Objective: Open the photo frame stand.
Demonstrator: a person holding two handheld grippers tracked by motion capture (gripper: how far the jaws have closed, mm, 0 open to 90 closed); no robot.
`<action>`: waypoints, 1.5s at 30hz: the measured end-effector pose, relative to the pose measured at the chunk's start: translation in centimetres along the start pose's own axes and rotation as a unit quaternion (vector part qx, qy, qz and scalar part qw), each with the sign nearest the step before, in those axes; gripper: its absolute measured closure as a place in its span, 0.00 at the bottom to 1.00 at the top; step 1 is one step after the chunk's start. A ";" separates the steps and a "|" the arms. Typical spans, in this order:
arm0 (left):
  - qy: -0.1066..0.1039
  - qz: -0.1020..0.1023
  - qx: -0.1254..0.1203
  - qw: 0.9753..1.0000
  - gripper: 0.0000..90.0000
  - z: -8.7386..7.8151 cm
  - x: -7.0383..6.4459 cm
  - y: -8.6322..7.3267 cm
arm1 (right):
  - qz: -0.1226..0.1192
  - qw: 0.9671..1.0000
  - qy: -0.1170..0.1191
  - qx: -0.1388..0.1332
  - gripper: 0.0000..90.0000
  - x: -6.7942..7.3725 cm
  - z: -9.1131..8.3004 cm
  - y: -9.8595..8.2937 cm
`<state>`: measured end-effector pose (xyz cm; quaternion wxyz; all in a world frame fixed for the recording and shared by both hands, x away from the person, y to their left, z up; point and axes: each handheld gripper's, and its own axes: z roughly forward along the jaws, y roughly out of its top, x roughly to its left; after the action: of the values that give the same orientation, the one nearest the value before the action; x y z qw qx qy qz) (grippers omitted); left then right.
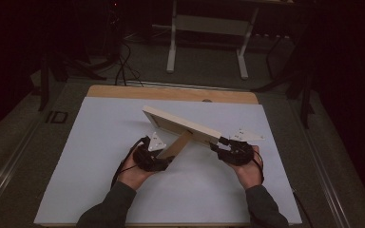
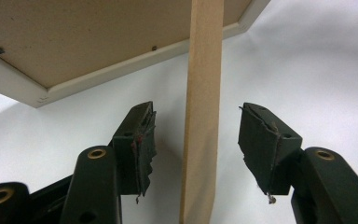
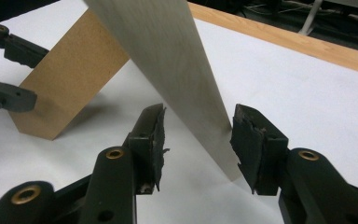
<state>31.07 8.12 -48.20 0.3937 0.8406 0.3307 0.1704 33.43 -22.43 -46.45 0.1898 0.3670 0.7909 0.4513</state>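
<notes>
White sheet (image 1: 123, 156) covers table (image 1: 171, 93), wood edge bare at far side. White-legged desk frame (image 1: 209, 28) beyond, cables (image 1: 123, 66) on floor.

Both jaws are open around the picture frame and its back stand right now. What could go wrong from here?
1. The left gripper straddles the stand with gaps on both sides; closing off-centre could twist or fold the strut.
2. The right gripper sits at the picture frame corner, one jaw seemingly touching; a nudge might topple it, since it probably rests on an edge and the stand alone.
</notes>
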 end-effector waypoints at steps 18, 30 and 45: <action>-0.004 -0.043 -0.031 0.999 0.58 -2.3 1.5 0.8 | 0.012 1.000 0.001 0.009 0.62 -0.8 -0.4 -1.2; 0.000 -0.064 -0.044 0.997 0.60 -2.7 2.7 1.7 | 0.030 1.000 0.001 0.001 0.63 -1.4 -0.6 -1.5; 0.032 -0.100 -0.054 0.993 0.71 -3.1 4.6 3.3 | 0.030 0.999 0.020 -0.016 0.73 -2.9 -2.6 -2.2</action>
<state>34.08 11.41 -43.61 0.4426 0.7749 0.4162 0.1743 32.81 -26.79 -47.03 0.1661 0.3783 0.7757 0.4770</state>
